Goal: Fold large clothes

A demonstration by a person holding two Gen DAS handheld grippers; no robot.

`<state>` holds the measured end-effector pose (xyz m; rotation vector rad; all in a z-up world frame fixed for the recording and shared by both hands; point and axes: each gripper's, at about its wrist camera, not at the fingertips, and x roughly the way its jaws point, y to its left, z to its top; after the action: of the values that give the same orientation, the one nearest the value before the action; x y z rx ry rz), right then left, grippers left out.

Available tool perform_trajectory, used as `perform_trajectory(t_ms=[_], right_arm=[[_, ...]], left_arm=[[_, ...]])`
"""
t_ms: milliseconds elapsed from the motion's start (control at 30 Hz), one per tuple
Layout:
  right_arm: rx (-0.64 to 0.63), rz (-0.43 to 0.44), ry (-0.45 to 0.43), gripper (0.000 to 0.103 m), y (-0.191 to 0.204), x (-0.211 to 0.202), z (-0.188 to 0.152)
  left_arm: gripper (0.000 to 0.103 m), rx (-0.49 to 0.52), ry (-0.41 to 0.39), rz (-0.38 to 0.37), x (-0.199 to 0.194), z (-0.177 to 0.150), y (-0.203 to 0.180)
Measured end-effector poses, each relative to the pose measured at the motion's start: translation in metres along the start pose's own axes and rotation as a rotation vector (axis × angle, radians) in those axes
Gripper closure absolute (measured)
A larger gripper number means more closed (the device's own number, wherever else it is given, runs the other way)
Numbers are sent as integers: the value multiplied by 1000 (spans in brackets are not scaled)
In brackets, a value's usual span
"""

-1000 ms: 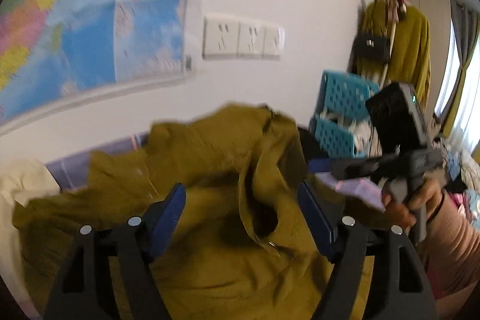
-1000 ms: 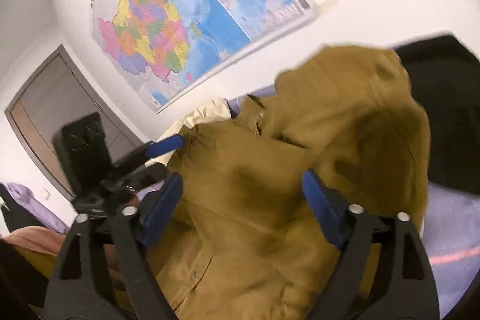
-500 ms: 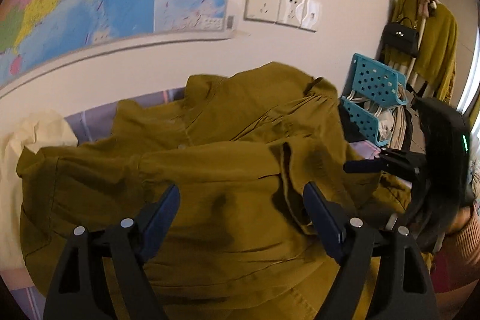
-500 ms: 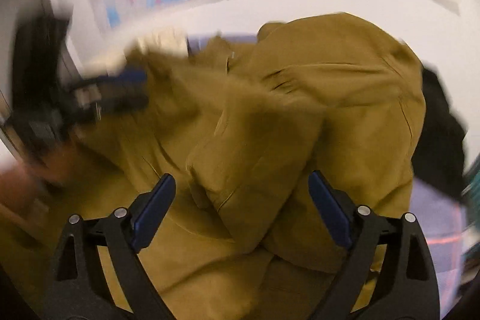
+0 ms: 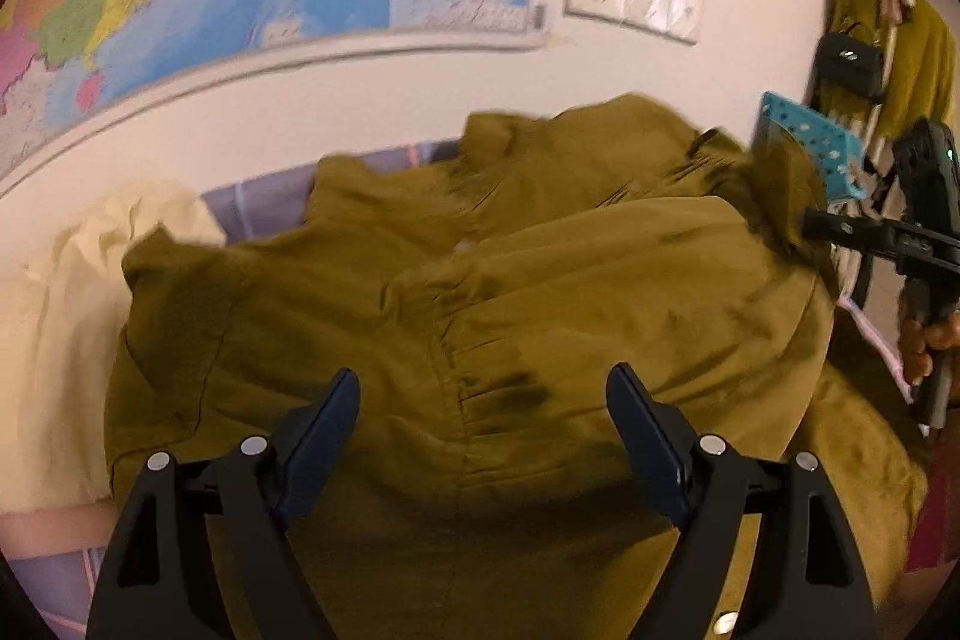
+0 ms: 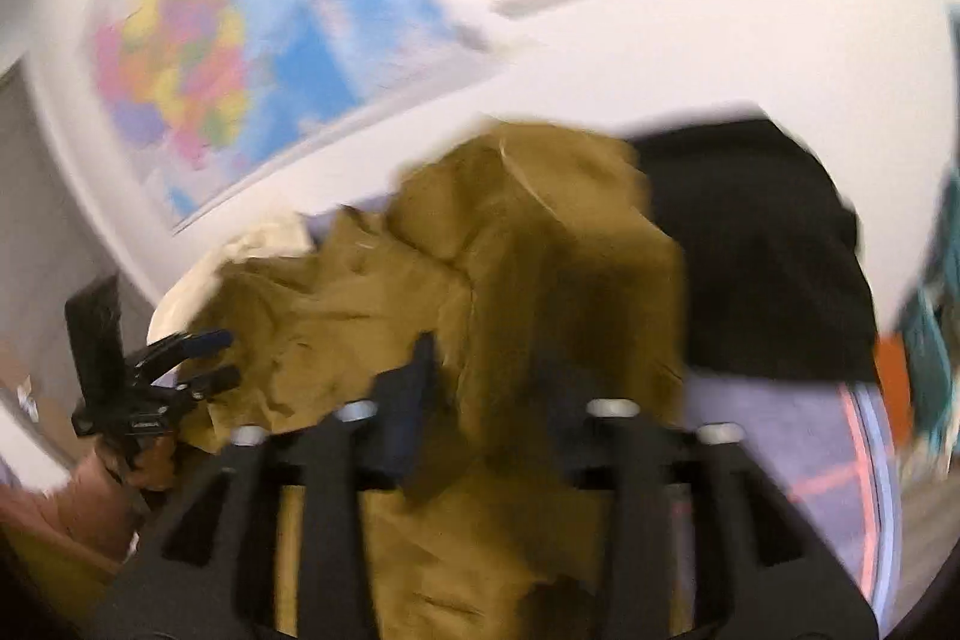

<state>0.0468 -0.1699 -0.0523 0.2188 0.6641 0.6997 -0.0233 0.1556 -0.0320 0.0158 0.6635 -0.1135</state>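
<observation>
The olive shirt (image 5: pixel 540 316) lay heaped on the bed (image 5: pixel 264 208), filling the left wrist view from 9 to 3 o'clock, a cream cloth (image 5: pixel 72 292) beside it at 9 o'clock and a black garment (image 6: pixel 762 268) at 2 o'clock in the right view. The left gripper (image 5: pixel 483 400) stood wide above the heap, gripping nothing. The right gripper (image 6: pixel 480 388) looked closed on a fold of the shirt, though blur left this uncertain. The fabric seemed soft, light and limp; it would likely sag and bunch wherever unsupported, and a loose pinch could slip. Seams, cuffs or the collar, near 12 o'clock in the left view, would probably offer the firmest holds for spreading it flat.
</observation>
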Motion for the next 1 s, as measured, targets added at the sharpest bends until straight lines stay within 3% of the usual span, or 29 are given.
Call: perform_trajectory(t_ms=[33,67,200,233,300,367,400,500,533,600,633,667,700,800,833,867,900,967,1000], right_arm=[[24,1,59,47,-11,6,-5],[45,-15,83,35,-18,9,-8],[149,37,68,30,-45,4,-17],[144,36,66,33,-43,4,-18],[108,20,52,53,-41,4,-16],[135,77,14,89,-42,-6,-11],[142,108,-37,98,-45,-16,-5],[138,133,-112,102,-47,-36,10],[137,109,-95,98,-49,-37,12],[137,60,-53,73,-50,-35,13],[125,69,-38,44,-47,-34,12],[103,72,-26,24,-43,-32,11],[70,51,-8,23,-36,-28,10],[5,23,70,39,-21,1,12],[5,8,93,58,-22,8,10],[-11,-28,134,88,-20,23,11],[-34,-41,149,96,-17,31,12],[-55,-17,103,94,-11,30,17],[-57,-35,88,86,-11,29,18]], left_arm=[[22,-4,16,15,4,-3,3],[22,-7,32,34,8,-5,6],[22,-23,50,53,10,-9,13],[22,-25,53,54,10,-9,13],[22,-21,49,62,8,-9,12],[22,-18,42,89,4,-10,12],[22,-17,41,104,3,-10,13],[22,-6,38,192,3,-16,23],[22,-19,47,215,4,-19,30],[22,-68,66,201,4,-22,43],[22,-80,62,195,1,-23,46],[22,-82,56,191,-2,-23,47],[22,-81,51,191,-3,-23,47],[22,-81,45,202,-6,-22,46],[22,-87,45,206,-6,-22,47],[22,-95,47,210,-7,-23,49],[22,-98,44,211,-10,-23,50],[22,-94,18,200,-20,-25,47],[22,-81,-5,194,-31,-27,46]])
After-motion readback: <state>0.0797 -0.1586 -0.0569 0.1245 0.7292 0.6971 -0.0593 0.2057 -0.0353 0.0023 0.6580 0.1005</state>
